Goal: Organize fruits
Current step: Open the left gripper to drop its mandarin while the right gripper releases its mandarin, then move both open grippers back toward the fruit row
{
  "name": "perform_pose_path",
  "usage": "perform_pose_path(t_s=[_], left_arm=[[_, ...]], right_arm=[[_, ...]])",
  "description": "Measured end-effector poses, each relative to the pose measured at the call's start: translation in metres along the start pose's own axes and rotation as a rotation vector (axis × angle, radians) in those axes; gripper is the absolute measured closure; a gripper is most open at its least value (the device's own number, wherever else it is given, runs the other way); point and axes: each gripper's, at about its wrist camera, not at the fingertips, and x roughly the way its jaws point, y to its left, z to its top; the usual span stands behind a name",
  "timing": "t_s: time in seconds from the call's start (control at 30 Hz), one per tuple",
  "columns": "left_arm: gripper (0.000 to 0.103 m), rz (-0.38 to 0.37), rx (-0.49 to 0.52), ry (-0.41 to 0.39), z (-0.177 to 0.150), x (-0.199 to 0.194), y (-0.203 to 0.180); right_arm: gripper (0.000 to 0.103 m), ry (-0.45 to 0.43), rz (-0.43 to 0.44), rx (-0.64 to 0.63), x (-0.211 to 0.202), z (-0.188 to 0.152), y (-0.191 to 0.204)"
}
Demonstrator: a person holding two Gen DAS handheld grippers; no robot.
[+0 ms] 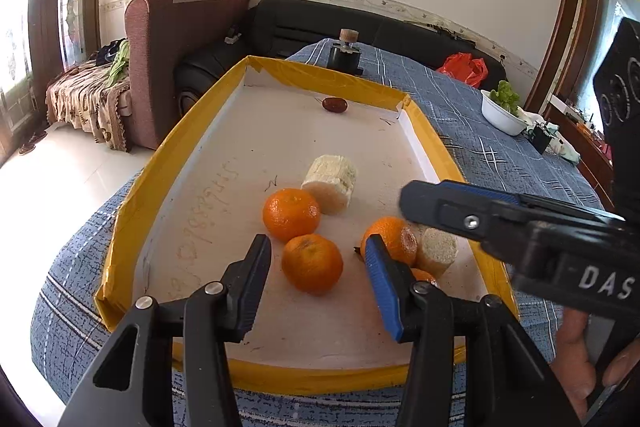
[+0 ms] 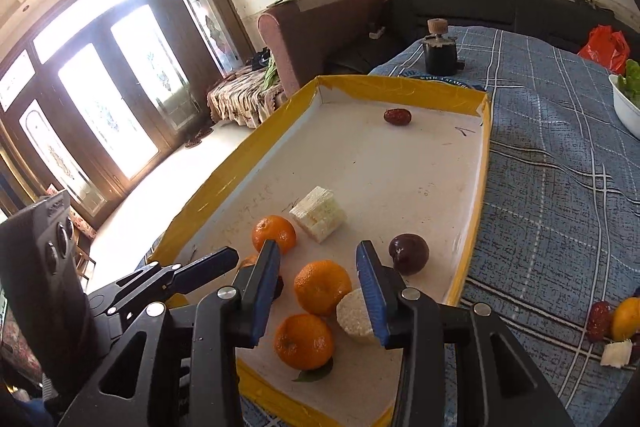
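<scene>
**Fruit gathered at the near end of the tray, both grippers open above it**

Left wrist view: the shallow white tray with yellow-taped rim (image 1: 132, 211) fills the middle of the frame on a blue checked tablecloth (image 1: 500, 147). The left gripper (image 1: 316, 263) sits at the bottom centre, jaws apart and clamping nothing; a round orange mandarin (image 1: 312, 264) lies between the tips, untouched. The right gripper (image 1: 412, 201) reaches in from the right edge and covers part of another mandarin (image 1: 390, 237) and a pale cut corn-cob piece (image 1: 436, 251), whose cut end faces the lens. Whether it stands apart cannot be told here. A second pale cob piece (image 1: 330, 183) lies at centre, long axis running up-right. A small dark red jujube (image 1: 334, 104) rests near the far wall.

Right wrist view: the right gripper (image 2: 318, 259) is at lower centre, jaws apart, with a mandarin (image 2: 322, 287) between them. A dark purple plum (image 2: 409, 253) lies just right. More fruit at the lower right edge is cut off.
</scene>
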Motion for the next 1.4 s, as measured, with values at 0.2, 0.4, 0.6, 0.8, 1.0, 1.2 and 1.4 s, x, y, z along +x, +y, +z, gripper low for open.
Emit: perform_pose_path(t_s=[0.2, 0.4, 0.6, 0.8, 1.0, 1.2, 1.4], left_arm=[[0.05, -0.001, -0.025, -0.017, -0.001, -0.008, 0.001], [0.05, -0.029, 0.019, -0.046, 0.005, -0.024, -0.02], [0.05, -0.11, 0.087, -0.045, 0.011, -0.036, -0.058], [0.05, -0.205, 0.156, 0.021, 0.024, -0.027, -0.109], [0.05, -0.304, 0.186, 0.156, 0.032, 0.011, -0.159], [0.065, -0.32, 0.157, 0.265, 0.03, 0.061, -0.191], [0.073, -0.325, 0.168, 0.31, 0.021, 0.089, -0.207]], right_arm=[[0.059, -0.012, -0.002, 0.034, -0.019, -0.005, -0.013], [0.059, -0.06, -0.03, 0.066, -0.055, -0.014, -0.037], [0.059, -0.12, -0.123, 0.11, -0.107, -0.023, -0.08], [0.059, -0.197, -0.235, 0.209, -0.158, -0.031, -0.141], [0.06, -0.218, -0.292, 0.384, -0.177, -0.054, -0.207], [0.066, -0.197, -0.221, 0.527, -0.172, -0.078, -0.243], [0.066, -0.205, -0.202, 0.543, -0.175, -0.081, -0.244]])
